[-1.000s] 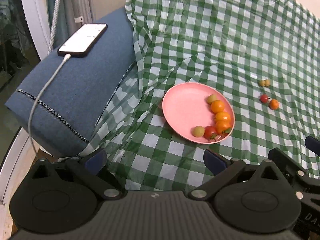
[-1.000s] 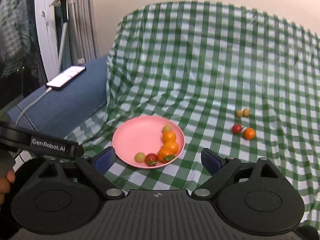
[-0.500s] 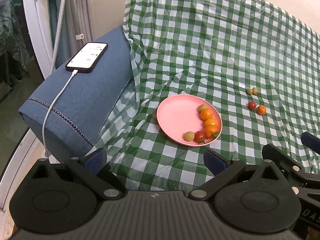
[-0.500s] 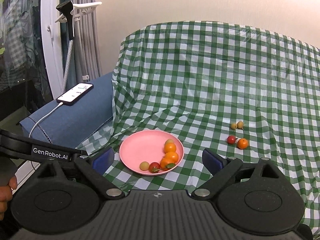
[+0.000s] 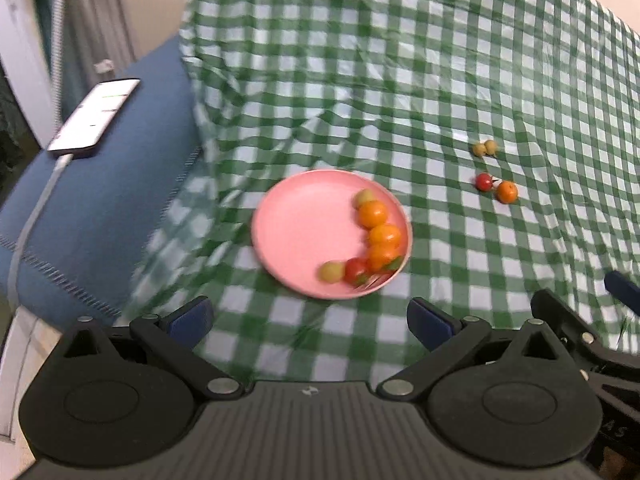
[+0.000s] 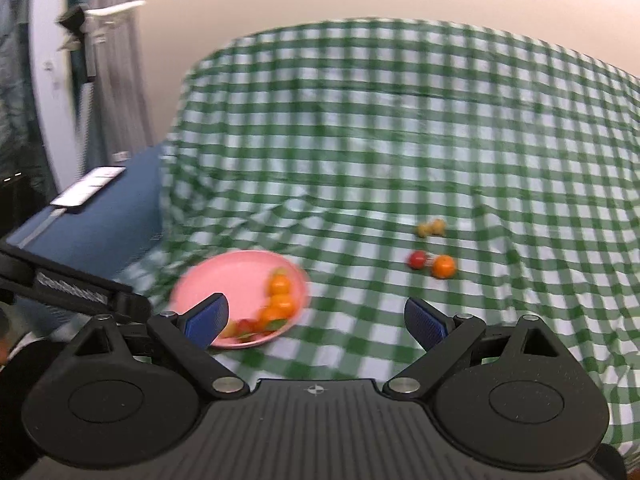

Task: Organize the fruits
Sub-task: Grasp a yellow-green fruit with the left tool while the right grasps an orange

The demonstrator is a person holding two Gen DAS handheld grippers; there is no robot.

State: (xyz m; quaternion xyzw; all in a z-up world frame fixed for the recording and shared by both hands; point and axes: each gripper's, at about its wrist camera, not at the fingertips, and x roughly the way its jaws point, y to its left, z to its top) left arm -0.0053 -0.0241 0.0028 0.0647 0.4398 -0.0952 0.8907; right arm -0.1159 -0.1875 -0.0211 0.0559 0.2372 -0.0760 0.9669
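Left wrist view shows our left gripper (image 5: pixel 308 316) with its two blue-padded fingers (image 5: pixel 188 318) spread wide apart and holding nothing, hovering above a green checked cloth (image 5: pixel 400 80). Just beyond the fingertips, between them, sits a pink plate (image 5: pixel 296 228) with six small fruits lined along the edge nearer the right finger. Past the right finger and farther out, four loose fruits lie on the cloth: a red tomato (image 5: pixel 484 181) touching or almost touching an orange fruit (image 5: pixel 507 191), and beyond them a yellow pair (image 5: pixel 484 147) side by side. In the blurred right wrist view, our right gripper (image 6: pixel 316 318) is also spread wide and empty; the red tomato (image 6: pixel 417 259) and orange fruit (image 6: pixel 443 266) lie ahead, roughly in line with its right finger, well apart from the tips. We judge the step in hand is reaching for a loose fruit. To do it well, we should centre one fruit between the pads, come down low, avoid pinching cloth, and close gently so it neither rolls nor bruises.
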